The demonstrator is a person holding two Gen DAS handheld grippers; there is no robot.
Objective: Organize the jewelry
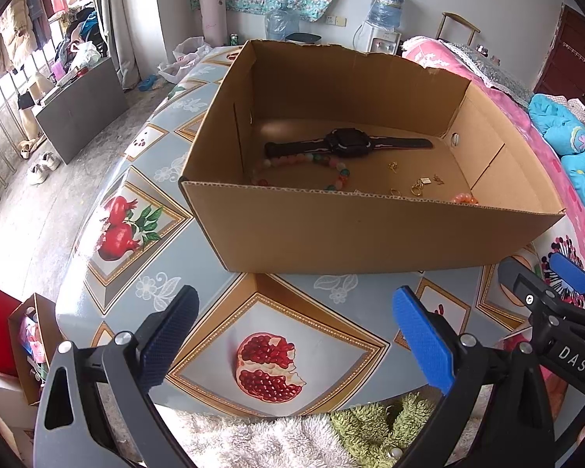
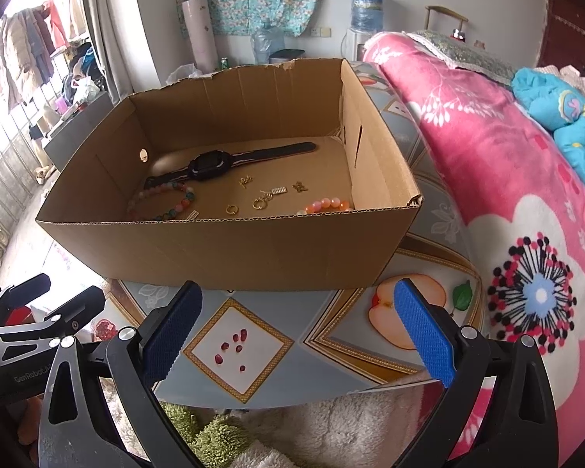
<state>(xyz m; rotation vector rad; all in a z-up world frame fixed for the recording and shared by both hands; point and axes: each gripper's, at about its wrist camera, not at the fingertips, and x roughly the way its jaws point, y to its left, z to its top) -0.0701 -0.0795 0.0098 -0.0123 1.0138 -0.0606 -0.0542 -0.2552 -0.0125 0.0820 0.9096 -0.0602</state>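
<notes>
An open cardboard box stands on the fruit-patterned table; it also shows in the right wrist view. Inside lie a black watch, a multicoloured bead bracelet, an orange bead bracelet and several small gold pieces. My left gripper is open and empty, in front of the box over the table's near edge. My right gripper is open and empty, also in front of the box. The right gripper shows at the right of the left wrist view.
A bed with a pink floral blanket runs along the table's right side. A fluffy white and green cloth lies below the grippers. A red bag and a small box sit on the floor at the left. A water dispenser stands at the back wall.
</notes>
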